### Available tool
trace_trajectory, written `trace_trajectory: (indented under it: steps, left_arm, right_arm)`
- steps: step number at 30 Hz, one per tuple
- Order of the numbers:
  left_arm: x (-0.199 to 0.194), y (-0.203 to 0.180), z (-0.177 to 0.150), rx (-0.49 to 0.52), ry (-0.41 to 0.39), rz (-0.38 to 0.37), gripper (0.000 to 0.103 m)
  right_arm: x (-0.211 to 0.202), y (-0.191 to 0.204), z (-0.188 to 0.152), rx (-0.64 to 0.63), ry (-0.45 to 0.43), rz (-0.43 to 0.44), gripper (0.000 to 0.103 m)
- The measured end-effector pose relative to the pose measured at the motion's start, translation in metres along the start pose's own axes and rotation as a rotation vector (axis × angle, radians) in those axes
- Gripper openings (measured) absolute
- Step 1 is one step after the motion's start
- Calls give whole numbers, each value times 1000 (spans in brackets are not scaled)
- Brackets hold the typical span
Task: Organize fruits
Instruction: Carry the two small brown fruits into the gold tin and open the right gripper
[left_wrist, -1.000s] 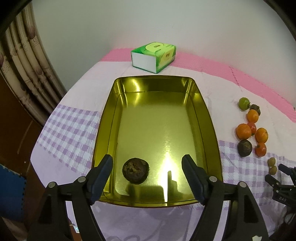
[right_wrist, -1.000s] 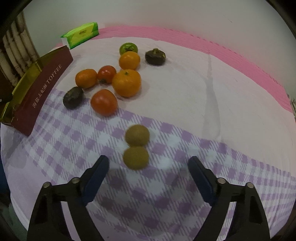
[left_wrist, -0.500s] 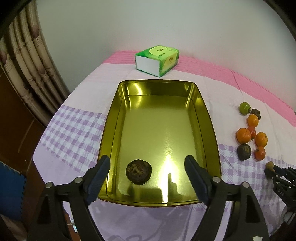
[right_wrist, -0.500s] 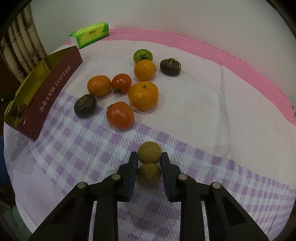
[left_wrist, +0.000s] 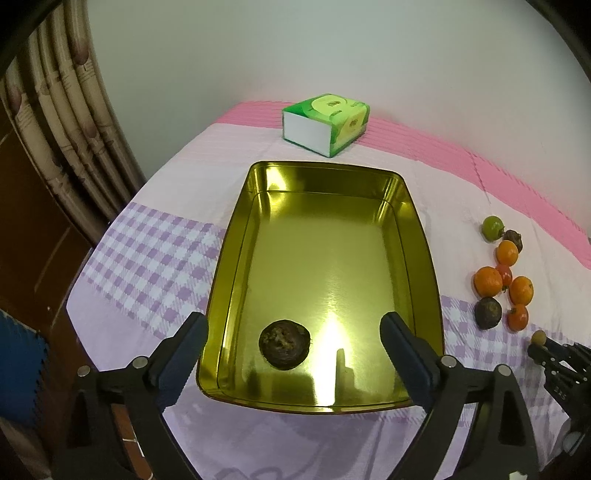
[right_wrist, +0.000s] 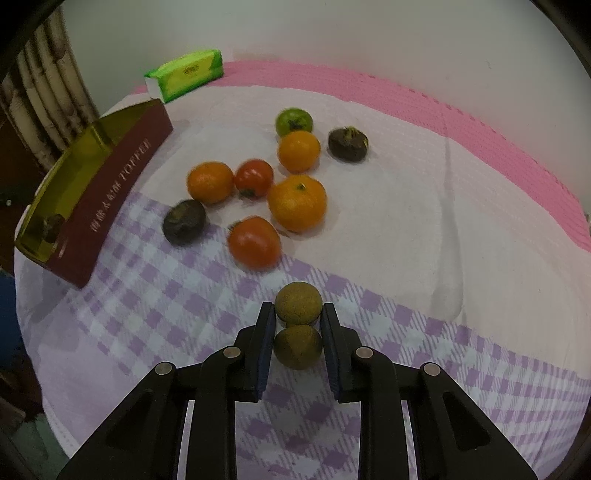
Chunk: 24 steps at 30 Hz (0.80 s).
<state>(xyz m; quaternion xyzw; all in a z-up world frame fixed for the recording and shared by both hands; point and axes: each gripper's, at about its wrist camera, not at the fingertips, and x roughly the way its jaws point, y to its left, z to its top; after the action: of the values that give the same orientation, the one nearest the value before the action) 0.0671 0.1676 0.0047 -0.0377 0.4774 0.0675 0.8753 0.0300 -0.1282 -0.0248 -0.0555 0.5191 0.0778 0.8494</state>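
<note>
The right tongs (right_wrist: 298, 325) are clenched on the nearer of two small brown-green fruits (right_wrist: 297, 346) lying on the checked surface (right_wrist: 424, 332), a light, firm, round thing best squeezed across its middle, while the left tongs (left_wrist: 293, 345), which have just been opening, hang released above the gold tray (left_wrist: 424, 236).

Clothed table (right_wrist: 424, 221) bears gold tin (left_wrist: 424, 236), tissue pack (left_wrist: 325, 123), fruits (right_wrist: 297, 203).

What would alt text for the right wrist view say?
The right gripper is shut on two small brown-green fruits on a checked tablecloth. Beyond lie oranges, tomatoes and dark fruits beside a gold tin.
</note>
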Motion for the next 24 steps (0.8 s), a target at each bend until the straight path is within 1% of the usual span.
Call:
trace_trajectory:
  steps: [5,10,17,21,24]
  left_arm:
    - [-1,6,2,-20,-1,6,96]
    - [-5,15,4,-51,-7,7,99]
    - [-12,41,5,-115,-22,48,101]
    - [-13,60,5,-166,-28,83,101]
    - [-12,73,5,-209,-22,91,101]
  right_arm:
    - [-13,20,18,-37,-29,39,26]
    - [-22,56,46,-87,-63,119,26]
    - [-23,130,77,-209,-85,214,26]
    - [-14,170,87,-270,-80,244,26]
    - [-5,193,91,-301,-66,259,26]
